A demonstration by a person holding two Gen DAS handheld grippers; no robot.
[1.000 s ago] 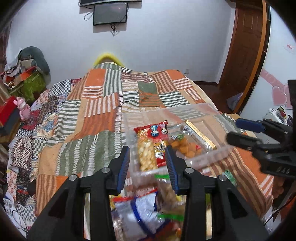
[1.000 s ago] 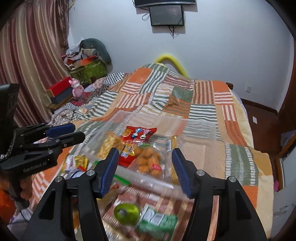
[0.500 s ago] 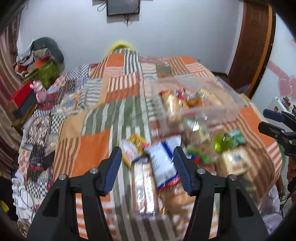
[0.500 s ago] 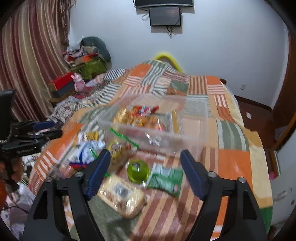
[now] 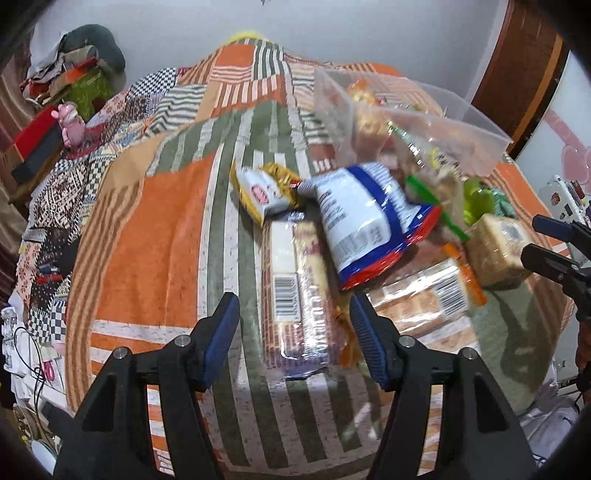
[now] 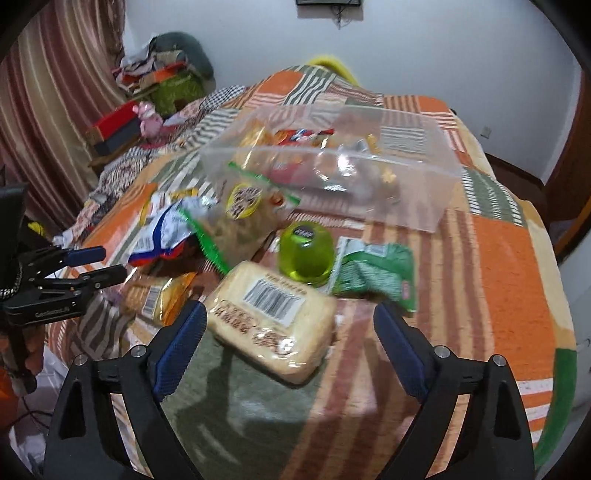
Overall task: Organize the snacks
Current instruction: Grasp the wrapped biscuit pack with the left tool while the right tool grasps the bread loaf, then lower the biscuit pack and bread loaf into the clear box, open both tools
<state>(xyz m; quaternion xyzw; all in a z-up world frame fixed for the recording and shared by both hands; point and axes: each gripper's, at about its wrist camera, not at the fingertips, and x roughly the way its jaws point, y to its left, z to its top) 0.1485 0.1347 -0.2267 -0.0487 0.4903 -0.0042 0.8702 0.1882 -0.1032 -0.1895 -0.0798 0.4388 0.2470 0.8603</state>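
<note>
Risk: the snacks overlap on the soft bed, so a closing grip may snag a neighbouring wrapper; left gripper, fingers just opened, apart, astride the long biscuit pack, not pressing; right gripper, fingers just widened, over the tan barcoded pack, untouched; clear bin beyond.

Print on long biscuit pack smeared by motion blur, wording unreadable; contents of clear bin blurred behind its wall, sorts indistinct; wall-mounted screen cut by top edge of right-wrist frame; clothes pile at upper left too small to resolve
</note>
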